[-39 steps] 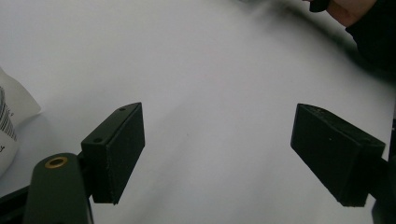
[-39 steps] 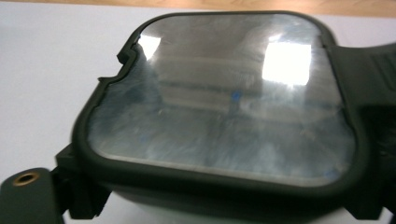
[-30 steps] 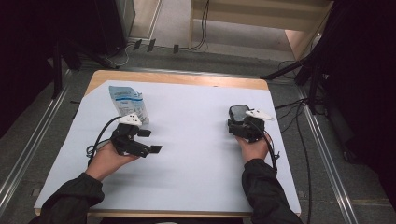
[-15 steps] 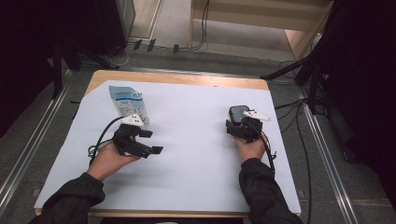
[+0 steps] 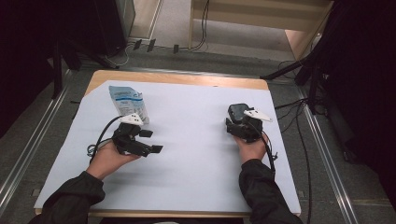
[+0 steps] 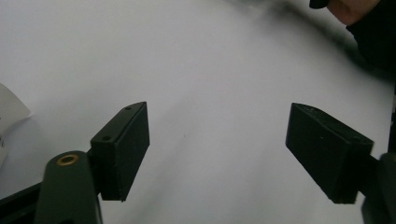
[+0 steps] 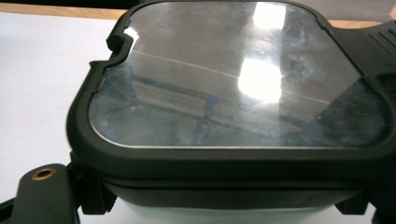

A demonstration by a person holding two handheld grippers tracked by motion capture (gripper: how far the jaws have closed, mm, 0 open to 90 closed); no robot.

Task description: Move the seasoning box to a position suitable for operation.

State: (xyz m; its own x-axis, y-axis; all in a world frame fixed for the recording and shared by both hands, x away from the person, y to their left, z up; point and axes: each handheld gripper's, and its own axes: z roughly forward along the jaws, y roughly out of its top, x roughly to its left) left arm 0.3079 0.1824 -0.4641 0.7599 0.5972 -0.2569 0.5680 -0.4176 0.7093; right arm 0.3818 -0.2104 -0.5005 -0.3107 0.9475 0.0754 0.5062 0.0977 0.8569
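My left gripper (image 5: 152,141) rests low over the white table sheet (image 5: 196,140), pointing right. Its jaws have just been closing a little but still stand wide apart, with only bare sheet between them (image 6: 217,149). A blue and white packet (image 5: 126,100) lies flat just behind it, and its pale corner (image 6: 9,112) shows at the left edge of the left gripper view. My right gripper (image 5: 239,117) is at the right side of the sheet, shut on a black case with a glossy clear top (image 7: 233,79), also seen as a dark block (image 5: 238,110).
The wooden table edge (image 5: 187,78) runs along the far side of the sheet. Metal rails (image 5: 28,149) flank the table on the floor. Cables (image 5: 299,140) trail off to the right. A wooden bench (image 5: 261,18) stands behind.
The left gripper's jaws stand slightly narrower than before. Both hands have kept their places on the sheet.
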